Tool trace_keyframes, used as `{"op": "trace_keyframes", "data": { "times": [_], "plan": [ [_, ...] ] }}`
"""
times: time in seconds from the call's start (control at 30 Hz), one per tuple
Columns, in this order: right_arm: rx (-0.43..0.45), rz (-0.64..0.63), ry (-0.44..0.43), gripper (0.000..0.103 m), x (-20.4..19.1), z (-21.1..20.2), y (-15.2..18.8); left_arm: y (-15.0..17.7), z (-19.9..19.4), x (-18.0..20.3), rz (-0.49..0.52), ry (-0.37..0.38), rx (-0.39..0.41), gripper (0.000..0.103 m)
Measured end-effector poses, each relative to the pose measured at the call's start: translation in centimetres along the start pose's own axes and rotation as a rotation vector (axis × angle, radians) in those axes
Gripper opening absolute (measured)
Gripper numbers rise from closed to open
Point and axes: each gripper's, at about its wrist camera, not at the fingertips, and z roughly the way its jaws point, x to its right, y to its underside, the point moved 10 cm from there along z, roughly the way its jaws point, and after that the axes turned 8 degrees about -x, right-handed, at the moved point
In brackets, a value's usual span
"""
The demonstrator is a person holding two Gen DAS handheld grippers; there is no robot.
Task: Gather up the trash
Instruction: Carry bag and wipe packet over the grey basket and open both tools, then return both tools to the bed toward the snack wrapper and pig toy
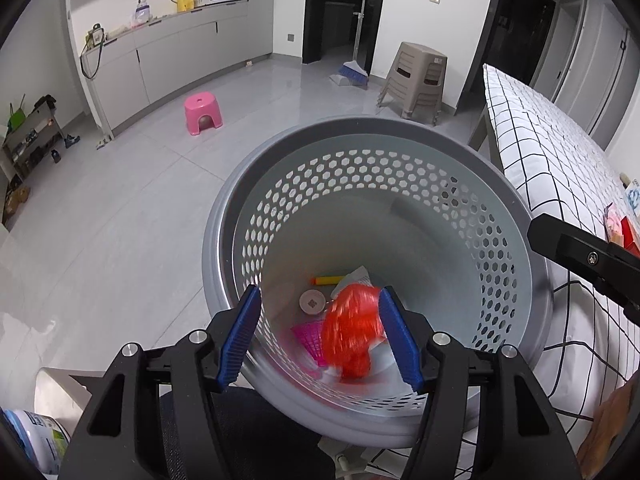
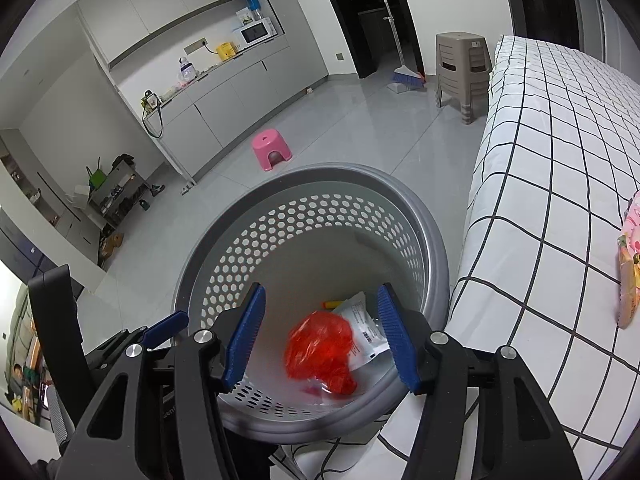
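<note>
Beside the bed (image 2: 560, 168), the grey perforated basket (image 1: 360, 176) sits under both tools: the left hand-held gripper (image 1: 320, 336) and the right hand-held gripper (image 2: 320, 336) each hang over its mouth with blue pads spread wide, gripping nothing. Inside, a blurred red plastic bag (image 1: 352, 328) lies among a white packet (image 2: 366, 320), a yellow stick (image 1: 326, 280) and, seen only from the left wrist, a pink shuttlecock (image 1: 308, 336) and a round lid (image 1: 312, 302). Only the right wrist view shows snack packets (image 2: 630, 264) lying on the bed.

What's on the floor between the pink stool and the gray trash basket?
Nothing. In both wrist views only bare gray floor tile lies between the pink stool and the basket's far rim.
</note>
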Motion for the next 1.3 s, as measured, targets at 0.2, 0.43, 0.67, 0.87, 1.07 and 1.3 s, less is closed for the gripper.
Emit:
{"op": "trace_keyframes", "data": {
  "times": [0.2, 0.43, 0.67, 0.87, 1.07, 1.3],
  "plan": [
    [0.006, 0.002, -0.002, 0.056, 0.0, -0.2, 0.0, 0.2, -0.4, -0.4, 0.0, -0.008, 0.005, 0.06],
    [0.027, -0.002, 0.022, 0.059, 0.2, -1.3, 0.3, 0.2, -1.9, -0.7, -0.001, -0.022, 0.029, 0.065],
    [0.1, 0.0, 0.098, 0.064, 0.9, -4.7, 0.5, 0.0, -4.0, 0.2, 0.018, -0.029, 0.067, 0.069],
    [0.157, 0.041, 0.174, 0.067, 3.3, -8.7, 1.5, -0.3, -6.0, 2.5, 0.046, -0.007, 0.106, 0.075],
    [0.212, 0.112, 0.288, 0.072, 8.1, -13.2, 3.9, -0.2, -7.4, 6.4, 0.101, 0.035, 0.133, 0.079],
    [0.242, 0.239, 0.429, 0.075, 15.7, -17.5, 7.1, 0.0, -8.4, 12.3, 0.177, 0.091, 0.157, 0.085]
  ]
}}
